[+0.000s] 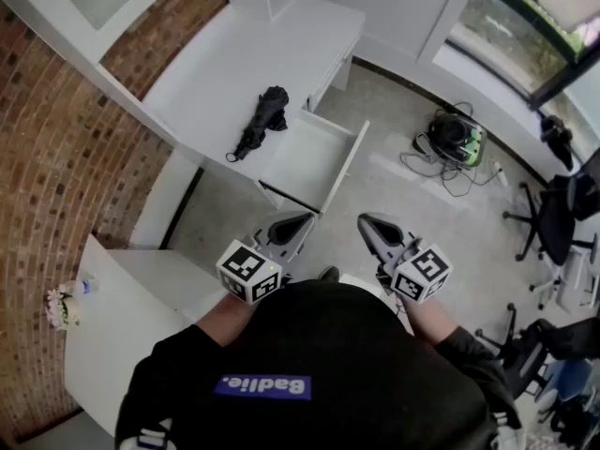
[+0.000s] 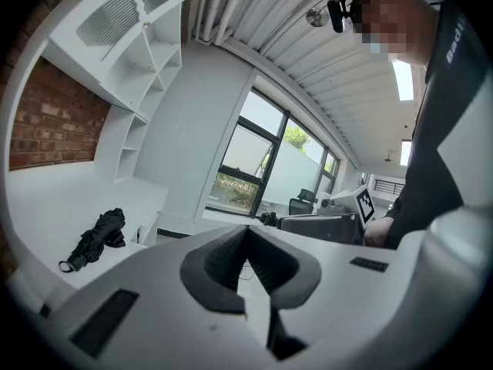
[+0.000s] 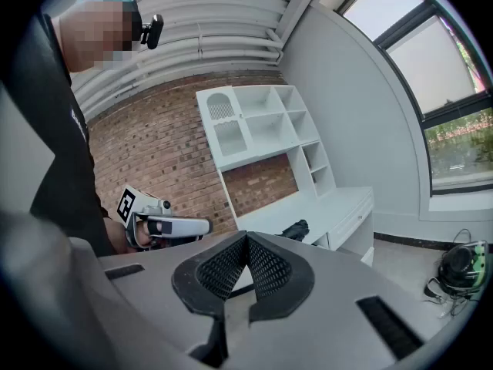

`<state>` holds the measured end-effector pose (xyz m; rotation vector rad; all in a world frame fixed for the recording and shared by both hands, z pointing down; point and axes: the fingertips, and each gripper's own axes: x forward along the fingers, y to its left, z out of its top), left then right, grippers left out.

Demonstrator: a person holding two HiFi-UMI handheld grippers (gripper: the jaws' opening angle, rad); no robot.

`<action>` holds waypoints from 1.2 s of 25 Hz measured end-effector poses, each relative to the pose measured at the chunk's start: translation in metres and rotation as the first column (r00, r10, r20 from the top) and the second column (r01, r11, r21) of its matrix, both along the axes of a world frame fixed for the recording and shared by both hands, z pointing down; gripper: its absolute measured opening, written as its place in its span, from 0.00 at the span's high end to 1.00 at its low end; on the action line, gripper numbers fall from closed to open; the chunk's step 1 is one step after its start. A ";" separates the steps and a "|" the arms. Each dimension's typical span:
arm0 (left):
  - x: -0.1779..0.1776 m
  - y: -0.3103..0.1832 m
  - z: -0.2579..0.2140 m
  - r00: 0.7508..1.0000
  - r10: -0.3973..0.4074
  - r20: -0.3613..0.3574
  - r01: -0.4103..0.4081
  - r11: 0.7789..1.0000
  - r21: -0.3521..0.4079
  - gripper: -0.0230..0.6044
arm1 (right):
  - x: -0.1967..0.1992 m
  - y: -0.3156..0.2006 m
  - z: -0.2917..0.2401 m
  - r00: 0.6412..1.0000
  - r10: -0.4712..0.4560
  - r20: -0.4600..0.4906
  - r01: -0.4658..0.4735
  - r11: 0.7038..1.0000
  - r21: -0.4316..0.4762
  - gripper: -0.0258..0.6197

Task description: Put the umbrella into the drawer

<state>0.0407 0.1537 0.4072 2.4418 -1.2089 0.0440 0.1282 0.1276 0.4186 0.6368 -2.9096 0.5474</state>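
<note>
1. Brickwork: a brick wall [image 1: 56,157] fills the left of the head view. A white shelf unit [image 3: 262,129] stands against it at the far end of the worktop.
2. Worktop [image 1: 234,64]: long and white, running away from the person along the wall. Its surface is bare apart from the umbrella.
3. Drawer [image 1: 305,157]: stands well out from the worktop's front edge, its front panel toward the person. Its white floor shows nothing inside. The opening step looks done, so the way in is ready.
4. Umbrella [image 1: 262,120]: black, folded and loosely bunched. It lies on the worktop just beside the drawer's far-left corner, its slim end toward the near edge. It is not in the drawer and nothing touches it. The main part of the task, picking it up and moving it, is not yet started.
5. Left gripper [image 1: 298,221]: held low, close in front of the person and aimed roughly at the drawer front. It is well apart from the umbrella. Its own view shows the dark pads meeting at the tips with nothing between them.
6. Right gripper [image 1: 370,223]: alongside the left one, at about the same height and also far from the umbrella. Its jaws are closed together and it carries nothing.
7. Left to do, as I judge it: reach over, open one gripper, take the umbrella, lower it into the drawer and let go. Possibly push the drawer in afterwards.
</note>
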 end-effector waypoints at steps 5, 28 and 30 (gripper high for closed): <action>0.000 -0.002 0.001 1.000 -0.004 0.001 0.004 1.000 -0.002 0.96 | 0.000 -0.001 0.000 1.000 -0.002 -0.001 0.002 1.000 -0.003 0.91; -0.033 -0.024 0.005 0.988 -0.147 0.051 0.147 0.989 -0.002 0.96 | 0.011 -0.021 0.019 1.000 -0.006 0.027 0.007 0.999 -0.036 0.91; -0.045 -0.036 0.008 0.986 -0.162 0.045 0.162 0.987 -0.006 0.96 | 0.007 -0.030 0.020 1.000 0.008 0.019 -0.007 0.999 -0.036 0.91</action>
